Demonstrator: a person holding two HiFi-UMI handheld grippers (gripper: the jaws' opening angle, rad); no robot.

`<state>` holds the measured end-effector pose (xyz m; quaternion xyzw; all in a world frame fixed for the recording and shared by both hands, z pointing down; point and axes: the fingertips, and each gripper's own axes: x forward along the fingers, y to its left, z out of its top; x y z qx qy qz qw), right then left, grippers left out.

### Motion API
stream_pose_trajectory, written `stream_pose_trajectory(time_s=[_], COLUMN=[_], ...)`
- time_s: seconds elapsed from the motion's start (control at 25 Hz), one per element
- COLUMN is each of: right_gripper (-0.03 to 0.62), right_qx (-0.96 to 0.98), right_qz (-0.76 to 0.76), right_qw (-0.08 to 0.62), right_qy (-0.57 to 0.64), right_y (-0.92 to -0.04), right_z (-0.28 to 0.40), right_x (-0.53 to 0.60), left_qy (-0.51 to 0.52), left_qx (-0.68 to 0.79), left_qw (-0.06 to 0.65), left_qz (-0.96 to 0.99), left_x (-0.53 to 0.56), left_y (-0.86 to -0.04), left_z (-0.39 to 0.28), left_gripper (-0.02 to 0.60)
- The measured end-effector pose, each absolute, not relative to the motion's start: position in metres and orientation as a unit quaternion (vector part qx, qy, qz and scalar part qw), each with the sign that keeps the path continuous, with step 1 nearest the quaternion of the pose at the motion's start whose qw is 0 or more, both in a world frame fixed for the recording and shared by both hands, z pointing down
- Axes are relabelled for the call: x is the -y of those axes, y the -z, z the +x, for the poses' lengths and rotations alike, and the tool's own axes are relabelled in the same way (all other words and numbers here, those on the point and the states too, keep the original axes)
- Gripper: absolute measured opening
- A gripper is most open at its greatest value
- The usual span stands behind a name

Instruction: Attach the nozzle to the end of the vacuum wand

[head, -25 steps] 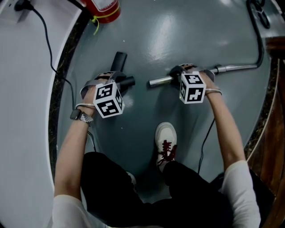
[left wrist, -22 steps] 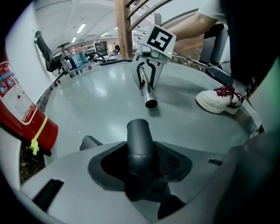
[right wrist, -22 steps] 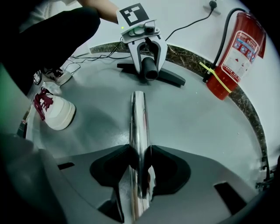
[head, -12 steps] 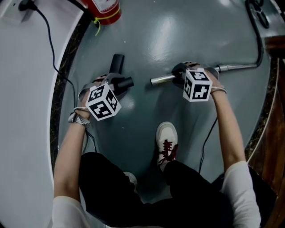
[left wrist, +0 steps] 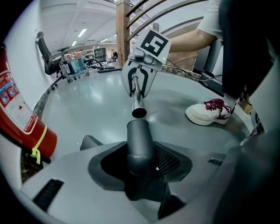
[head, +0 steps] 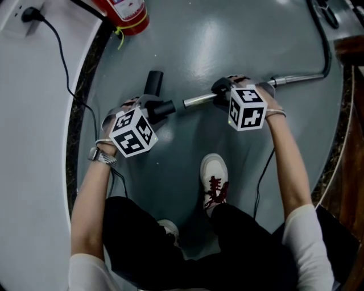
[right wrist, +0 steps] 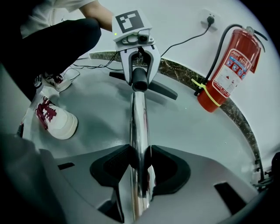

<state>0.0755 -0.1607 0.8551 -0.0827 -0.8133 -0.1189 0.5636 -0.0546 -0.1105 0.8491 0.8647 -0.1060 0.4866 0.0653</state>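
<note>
The dark grey nozzle (head: 152, 85) is held by its round neck (left wrist: 139, 140), with my left gripper (head: 149, 108) shut on it. The neck points right at the chrome vacuum wand (head: 199, 100). My right gripper (head: 224, 88) is shut on the wand a little behind its open end (left wrist: 138, 112). Neck tip and wand end are in line, with a small gap between them. In the right gripper view the wand (right wrist: 140, 131) runs from my pads straight to the neck's end (right wrist: 140, 81) in the left gripper (right wrist: 139, 65). Both parts are off the floor.
A red fire extinguisher (head: 122, 11) stands at the far left by the wall. A black cable (head: 62, 62) runs from a wall socket (head: 25, 14). The person's white shoe (head: 215, 179) is on the grey floor below the wand. The wand's hose (head: 325, 48) curves away at the right.
Both grippers have risen with their parts. The wand's end has moved left toward the nozzle's neck, and the gap between them has shrunk to a small one.
</note>
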Motion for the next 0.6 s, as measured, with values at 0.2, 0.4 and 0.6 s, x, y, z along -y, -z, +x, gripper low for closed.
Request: stream_pose_trajectory(time_s=[0.2,0.4,0.6], right_gripper=[0.167,0.167,0.167], right_qx=[0.819,0.829,0.836], right_qz=[-0.076,-0.075,-0.068], right_qw=[0.557,0.542,0.532], right_qy=[0.12,0.119,0.12], right_y=[-0.845,-0.842,-0.834], right_z=[0.072,0.062,0.053], right_x=[0.164,0.158,0.159], left_qy=[-0.471,-0.457,-0.452], left_qx=[0.117,0.121,0.124], left_qw=[0.065,0.067,0.064], left_qz=[0.872,0.879,0.881], left_x=[0.112,0.11,0.11], left_y=[-0.843,-0.838,-0.836], left_z=[-0.053,-0.047,-0.048], left_gripper=[0.19,0.19,0.19])
